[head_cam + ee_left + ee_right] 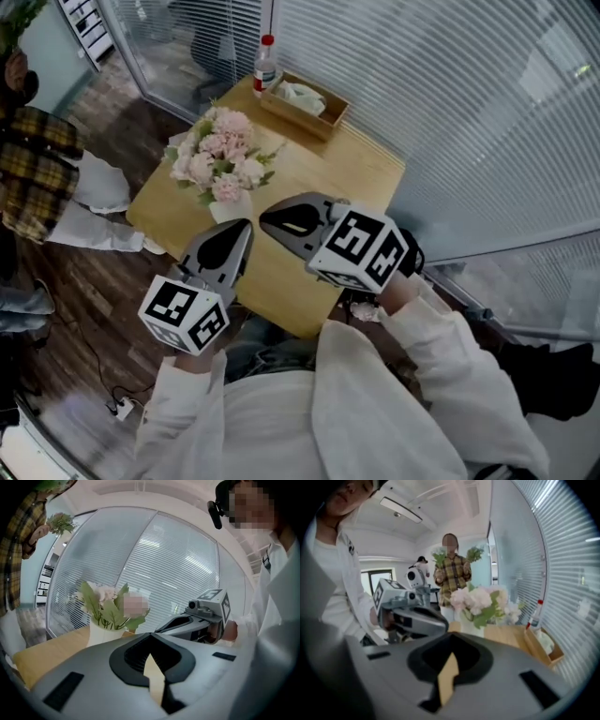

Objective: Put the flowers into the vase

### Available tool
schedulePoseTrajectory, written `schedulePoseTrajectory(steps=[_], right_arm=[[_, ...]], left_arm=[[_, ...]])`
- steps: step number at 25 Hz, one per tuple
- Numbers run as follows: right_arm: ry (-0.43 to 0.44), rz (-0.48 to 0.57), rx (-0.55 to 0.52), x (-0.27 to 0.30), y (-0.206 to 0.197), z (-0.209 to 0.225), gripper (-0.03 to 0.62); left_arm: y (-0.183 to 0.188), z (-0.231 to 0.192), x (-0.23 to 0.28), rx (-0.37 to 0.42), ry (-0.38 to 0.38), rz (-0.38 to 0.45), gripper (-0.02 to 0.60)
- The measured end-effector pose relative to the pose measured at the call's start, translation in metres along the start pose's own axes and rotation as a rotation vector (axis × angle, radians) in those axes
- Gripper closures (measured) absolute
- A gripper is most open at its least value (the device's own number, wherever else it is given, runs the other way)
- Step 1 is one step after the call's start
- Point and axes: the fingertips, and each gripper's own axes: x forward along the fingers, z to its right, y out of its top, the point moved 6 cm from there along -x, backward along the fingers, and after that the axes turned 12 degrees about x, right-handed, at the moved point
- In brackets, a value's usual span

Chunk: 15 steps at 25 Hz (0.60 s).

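Flowers [218,157] (pink ones) sit in the white vase [231,208] on the worktop [356,169], so that part looks done. The left gripper [242,230] and right gripper [272,221] hover nearby, jaws together, holding nothing. A person [451,576] behind holds more green stems [474,553].

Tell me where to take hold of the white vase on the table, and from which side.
Grip the white vase round its bare lower body, coming in level from the near side. The pink flowers spread wide over its mouth, so a reach from above would likely crush them; the upright wall below them stands free.
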Motion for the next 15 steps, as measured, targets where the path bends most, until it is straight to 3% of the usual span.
schedulePoseTrajectory(steps=[6, 15], right_arm=[[0.016, -0.086, -0.047, 0.009, -0.006, -0.002, 0.582], [0.069, -0.231, -0.09, 0.024, -0.014, -0.011, 0.582]], left_arm=[[-0.001, -0.003, -0.005, 0.015, 0.02, -0.01, 0.572], [-0.004, 0.002, -0.017, -0.021, 0.029, -0.024, 0.572]])
